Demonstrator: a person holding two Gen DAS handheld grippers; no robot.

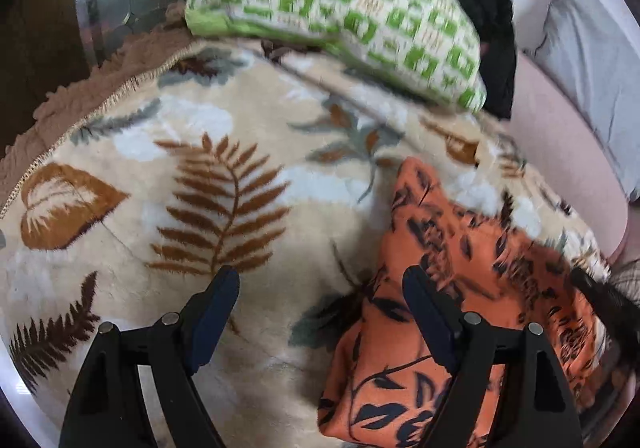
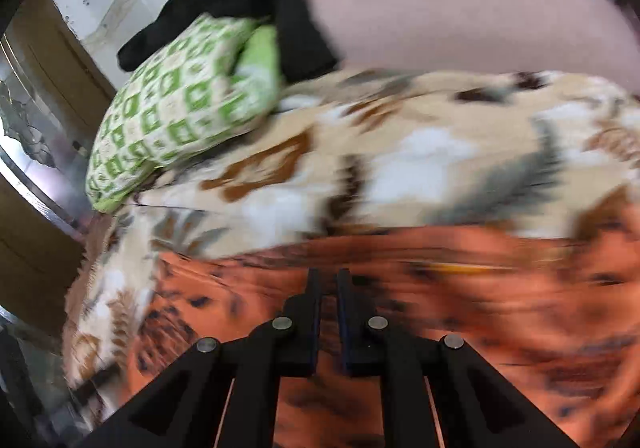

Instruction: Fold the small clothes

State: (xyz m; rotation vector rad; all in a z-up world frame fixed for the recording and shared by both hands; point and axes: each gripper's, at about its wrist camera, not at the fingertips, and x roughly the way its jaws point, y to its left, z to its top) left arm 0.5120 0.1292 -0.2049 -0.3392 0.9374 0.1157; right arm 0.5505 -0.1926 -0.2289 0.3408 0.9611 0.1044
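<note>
- Left gripper (image 1: 320, 280): jaws wide apart, gripping nothing, over the blanket (image 1: 160, 176); its right finger overlaps the garment's edge.
- Pillow (image 1: 340, 16), green-and-white, lies at the blanket's far side, a black cloth (image 1: 488, 20) behind it.
- Orange garment (image 1: 460, 288), dark leaf print, lies on the blanket, right of the left gripper.
- Right gripper (image 2: 328, 280): jaws nearly together over the garment; blur hides whether cloth is pinched.

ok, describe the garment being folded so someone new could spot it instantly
Start at the big cream blanket with brown fern and leaf prints. On its near right part lies an orange cloth, with the open left gripper over its edge. It alone is orange with dark leaf shapes; the pillow behind is green-and-white checked, and the black clothes are plain.
</note>
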